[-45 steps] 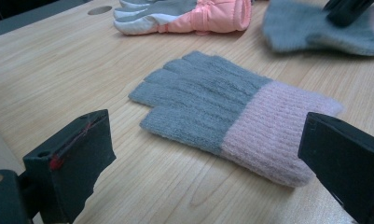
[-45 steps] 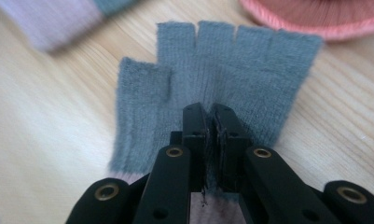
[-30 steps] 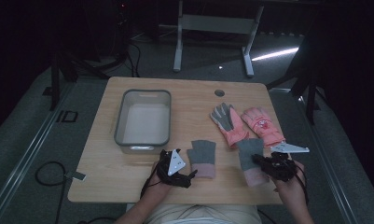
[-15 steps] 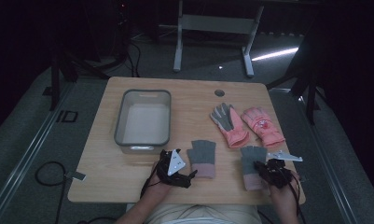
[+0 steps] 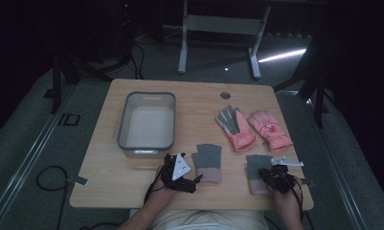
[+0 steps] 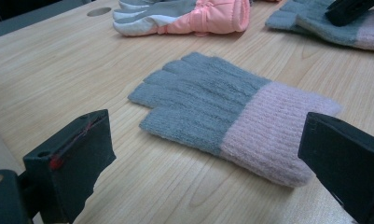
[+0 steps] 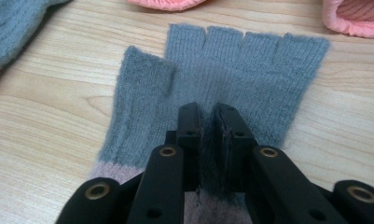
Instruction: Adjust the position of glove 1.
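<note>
Lying flat on the counter (image 5: 132,191), the right grey glove (image 7: 231,88) is pinched by the right gripper (image 7: 208,116), whose fingers (image 7: 189,126) have just been easing apart. The left gripper (image 6: 208,154) is held with fingers spread beside the left grey glove (image 6: 222,112).

You are not looking at any readable text: the pink glove (image 5: 271,129) is carrying a small red-and-white mark too blurred to read, and the other gloves, the bin and the worktop are bearing no lettering.
</note>
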{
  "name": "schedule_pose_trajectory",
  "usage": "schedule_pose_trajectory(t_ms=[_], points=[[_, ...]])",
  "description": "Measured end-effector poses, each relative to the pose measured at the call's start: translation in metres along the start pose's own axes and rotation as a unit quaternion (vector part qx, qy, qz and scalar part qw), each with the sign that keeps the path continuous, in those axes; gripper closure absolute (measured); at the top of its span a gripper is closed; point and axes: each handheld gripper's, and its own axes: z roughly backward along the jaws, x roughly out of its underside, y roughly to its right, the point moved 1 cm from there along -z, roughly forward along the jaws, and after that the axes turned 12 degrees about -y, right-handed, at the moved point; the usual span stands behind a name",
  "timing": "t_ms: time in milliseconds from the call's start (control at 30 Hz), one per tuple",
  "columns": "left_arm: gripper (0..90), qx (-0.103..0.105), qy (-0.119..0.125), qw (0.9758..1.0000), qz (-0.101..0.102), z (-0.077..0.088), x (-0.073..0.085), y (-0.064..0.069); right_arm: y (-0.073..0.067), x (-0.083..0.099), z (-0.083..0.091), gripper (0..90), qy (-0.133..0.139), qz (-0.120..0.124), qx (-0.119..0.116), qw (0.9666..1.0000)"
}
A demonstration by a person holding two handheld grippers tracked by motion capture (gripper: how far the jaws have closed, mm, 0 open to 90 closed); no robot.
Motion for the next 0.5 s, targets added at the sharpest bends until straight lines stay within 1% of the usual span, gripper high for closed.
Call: schedule_pose_trajectory(t_ms=[67, 133, 200, 233, 267, 300, 333, 367, 400, 433, 500], points=[[2.7, 0.0, 0.0, 1.0, 0.0, 0.0, 0.0, 0.0, 0.001, -0.001, 0.001, 74.9, -0.005, 0.003, -0.003, 1.0], [2.6, 0.0, 0.0, 1.0, 0.0, 0.0, 0.0, 0.0, 0.002, -0.004, 0.005, 70.6, -0.005, 0.029, -0.003, 0.9996], [2.7, 0.0, -0.001, 1.0, 0.0, 0.0, 0.0, 0.0, 0.004, -0.006, 0.009, 66.4, 0.003, 0.052, -0.01, 0.9986], [2.7, 0.0, -0.001, 1.0, 0.0, 0.0, 0.0, 0.0, 0.007, -0.008, 0.01, 66.3, 0.008, 0.077, -0.013, 0.9969], [2.7, 0.0, 0.0, 1.0, 0.0, 0.0, 0.0, 0.0, 0.008, -0.009, 0.011, 66.3, 0.007, 0.102, -0.013, 0.9947], [2.6, 0.0, 0.0, 1.0, 0.0, 0.0, 0.0, 0.0, 0.008, -0.009, 0.011, 66.3, 0.007, 0.102, -0.013, 0.9947], [2.6, 0.0, 0.0, 1.0, -0.001, 0.0, 0.0, 0.0, 0.01, -0.01, 0.011, 66.2, 0.006, 0.116, -0.018, 0.9931], [2.7, 0.0, 0.0, 1.0, -0.001, 0.0, 0.0, 0.0, 0.016, -0.013, 0.011, 66.0, -0.004, 0.142, -0.052, 0.9885], [2.7, -0.001, 0.0, 1.0, -0.001, 0.0, 0.0, 0.0, 0.019, -0.015, 0.011, 65.0, -0.014, 0.151, -0.063, 0.9864], [2.6, -0.001, 0.001, 1.0, -0.001, 0.0, 0.0, 0.001, 0.022, -0.016, 0.01, 64.2, -0.025, 0.163, -0.07, 0.9838], [2.7, 0.0, 0.0, 1.0, -0.001, 0.0, 0.0, 0.0, 0.026, -0.019, 0.01, 63.3, -0.03, 0.182, -0.071, 0.9803]])
